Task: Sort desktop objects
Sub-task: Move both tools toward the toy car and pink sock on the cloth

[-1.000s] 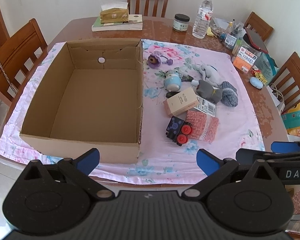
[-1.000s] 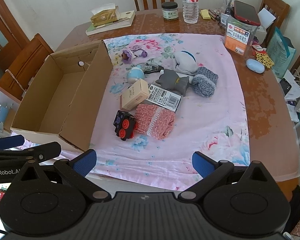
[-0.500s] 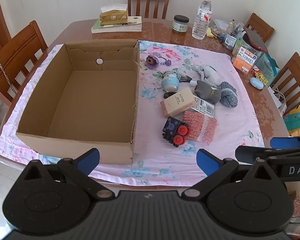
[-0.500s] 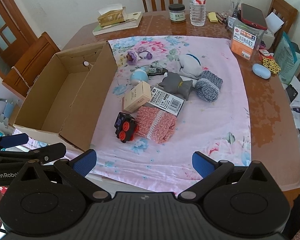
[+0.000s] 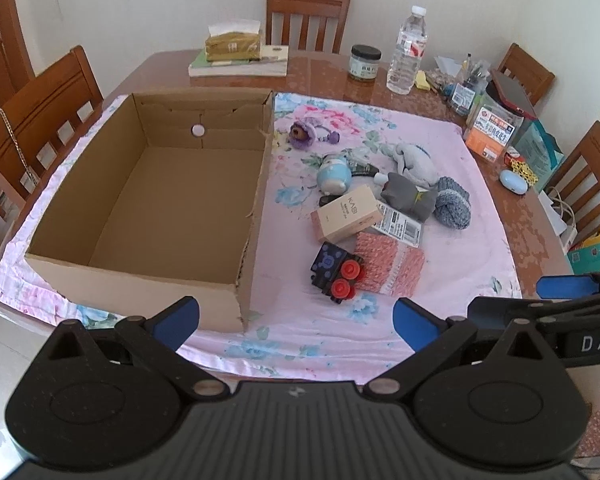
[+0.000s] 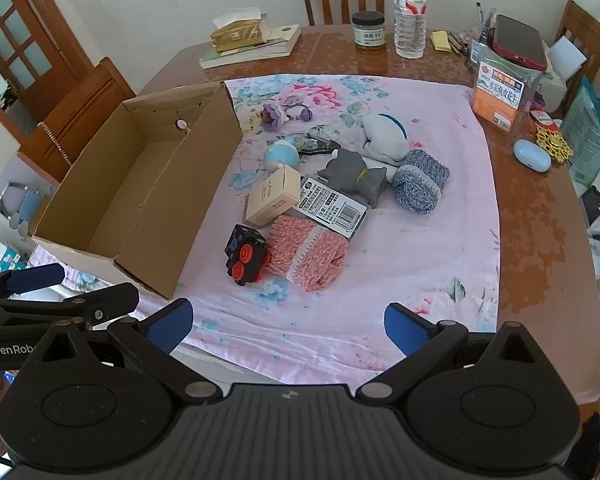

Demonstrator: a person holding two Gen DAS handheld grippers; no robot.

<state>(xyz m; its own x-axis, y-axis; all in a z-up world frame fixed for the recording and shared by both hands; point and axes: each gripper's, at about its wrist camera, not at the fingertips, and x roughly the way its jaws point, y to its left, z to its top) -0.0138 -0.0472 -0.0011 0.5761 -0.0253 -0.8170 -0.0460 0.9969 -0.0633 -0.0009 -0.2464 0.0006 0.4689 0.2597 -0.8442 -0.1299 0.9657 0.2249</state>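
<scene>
We hold the left gripper (image 5: 295, 316) and right gripper (image 6: 285, 322) back at the table's near edge, jaws apart and empty, because the empty brown cardboard box (image 5: 139, 208) sits beside the clustered toys, black red-wheeled toy train (image 6: 247, 255) nearest.

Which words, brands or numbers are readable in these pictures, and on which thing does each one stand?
"KASI": beige carton.
"DAS", cut off by the picture edge: right claw.
"GenRob", cut off: left claw.
Orange-labelled container, barcode packet, dark-lidded jar, water bottle: print too small or blurred.
</scene>
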